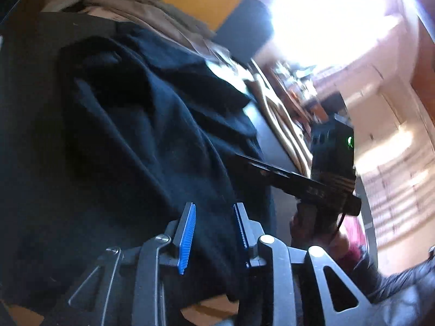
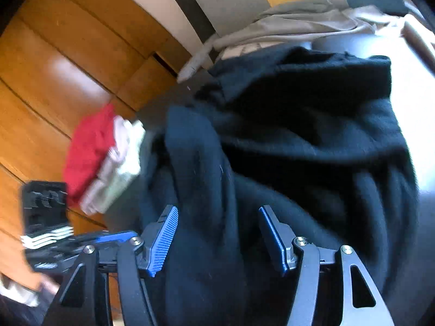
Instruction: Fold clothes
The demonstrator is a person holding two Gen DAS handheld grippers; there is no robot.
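L claw (image 1: 213, 233): blue pads a narrow gap apart, dark cloth (image 1: 152, 141) running between them. Looks pinched, but can't tell for sure whether the pads actually bite the fabric. R claw (image 2: 217, 240): jaws wide apart, cloth (image 2: 285, 149) bunched in the gap, pads (image 2: 163, 240) not pressing it.

The cloth is a navy/black garment, rumpled w/ deep folds, draped over a dark desk (image 2: 424, 217); its near part hangs toward both claws. Which garment it is can't be told.

Behind it, at the desk's far edge, a pile of grey and beige clothes (image 2: 293, 24). At the desk's left edge in the R view, a stack: red top (image 2: 89, 149) beside pale pink/white pieces (image 2: 122, 165), blurred. Wood floor (image 2: 54, 81) beyond that edge.

L view: the R claw's body (image 1: 331, 168) w/ a green light shows to the right of the cloth, w/ a person's hand (image 1: 307, 228) under it. Bright window glare up top. Both views motion-blurred.
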